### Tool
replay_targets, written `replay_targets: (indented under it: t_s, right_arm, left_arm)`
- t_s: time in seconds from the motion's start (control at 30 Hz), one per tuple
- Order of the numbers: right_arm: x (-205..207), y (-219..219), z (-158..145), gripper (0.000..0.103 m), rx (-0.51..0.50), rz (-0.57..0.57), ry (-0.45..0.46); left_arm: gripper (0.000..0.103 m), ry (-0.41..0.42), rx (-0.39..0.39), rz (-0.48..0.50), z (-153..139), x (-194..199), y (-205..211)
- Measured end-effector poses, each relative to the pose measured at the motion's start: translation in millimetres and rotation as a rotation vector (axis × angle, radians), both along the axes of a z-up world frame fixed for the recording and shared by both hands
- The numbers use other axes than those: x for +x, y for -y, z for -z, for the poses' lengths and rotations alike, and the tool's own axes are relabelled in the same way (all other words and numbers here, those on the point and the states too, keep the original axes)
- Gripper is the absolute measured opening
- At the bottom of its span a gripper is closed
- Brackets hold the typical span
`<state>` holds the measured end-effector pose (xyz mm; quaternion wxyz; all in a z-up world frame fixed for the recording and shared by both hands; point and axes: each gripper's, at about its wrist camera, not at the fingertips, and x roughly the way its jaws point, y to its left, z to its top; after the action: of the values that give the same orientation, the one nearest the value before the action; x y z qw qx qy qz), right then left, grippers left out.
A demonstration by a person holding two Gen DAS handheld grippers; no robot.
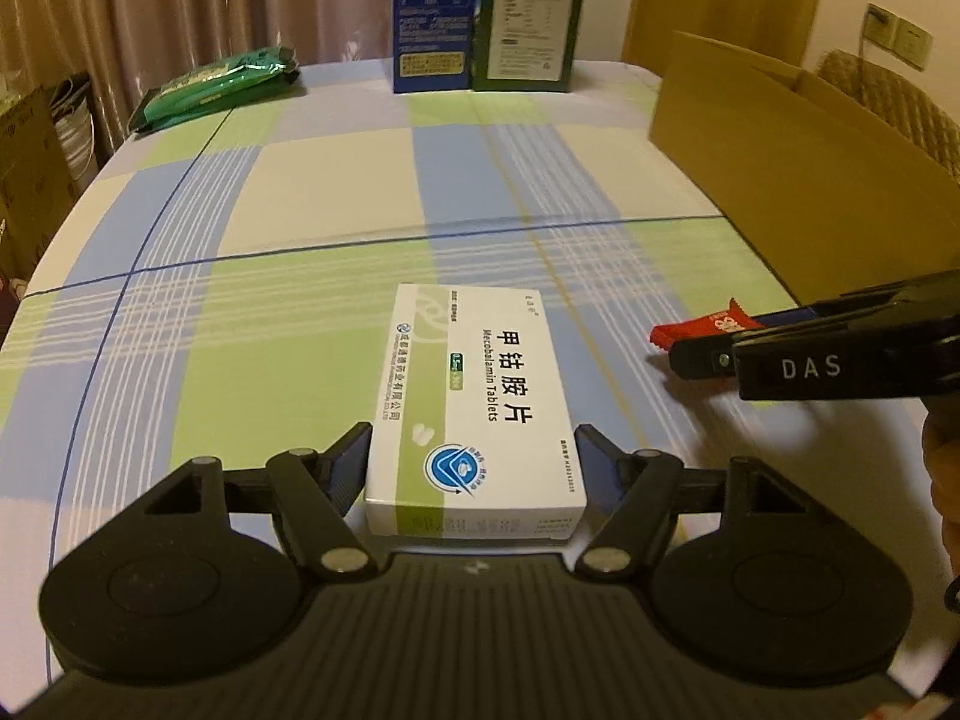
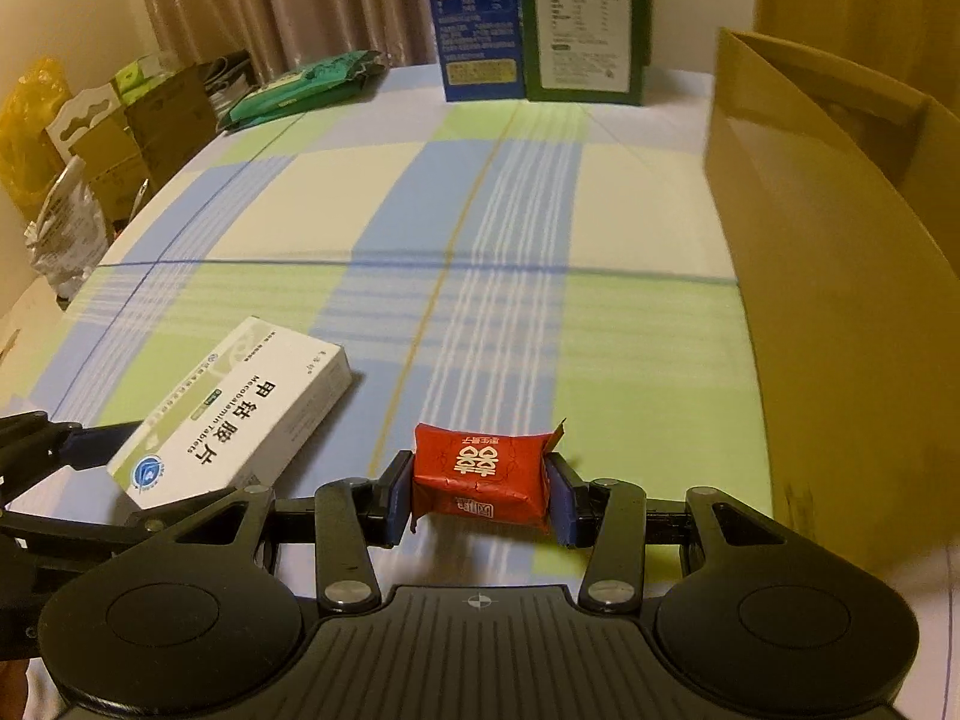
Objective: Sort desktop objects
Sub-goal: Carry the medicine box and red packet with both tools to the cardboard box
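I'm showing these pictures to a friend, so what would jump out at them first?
Probably the white tablet box clamped in the left gripper, and the red candy packet pinched in the right gripper, both low over the checked tablecloth. Next, the open cardboard box on the right.

The checked tablecloth (image 2: 480,210) lies bare through its middle, open from the near edge up to the blue carton (image 2: 471,18) and green carton (image 2: 585,24) standing side by side at the far edge. Right of that stretch the cardboard box (image 2: 840,300) walls off the side. The green packets (image 2: 300,90) fill the far-left corner.
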<state>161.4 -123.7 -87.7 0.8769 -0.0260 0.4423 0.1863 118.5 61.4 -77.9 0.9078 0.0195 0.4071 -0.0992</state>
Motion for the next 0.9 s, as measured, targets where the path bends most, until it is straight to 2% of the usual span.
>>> replay_targets:
  t_s: [0.1,0.2,0.33,0.6,0.9]
  right_arm:
    - [-15.6,5.0,0.0,0.042,-0.001,0.024,-0.001]
    - [-23.0,4.7,0.7,0.042,-0.011,0.033,0.004]
    - [-21.6,2.7,4.3,0.042,-0.026,0.041,0.006]
    - [-17.0,2.3,11.0,0.042,-0.031,0.054,-0.005]
    - [-15.2,-3.7,13.1,0.042,-0.039,0.038,0.006]
  left_arm:
    - [0.069,0.007,0.012,-0.001,1.0,-5.6,0.1]
    - [0.074,0.017,0.019,-0.003,1.3,-3.3,-1.0]
    - [0.074,0.023,0.002,-0.008,1.6,4.9,1.0]
    - [0.074,0.009,0.021,-0.005,12.3,17.6,7.3]
    - [0.067,-0.006,0.051,-0.004,15.6,21.7,12.7]
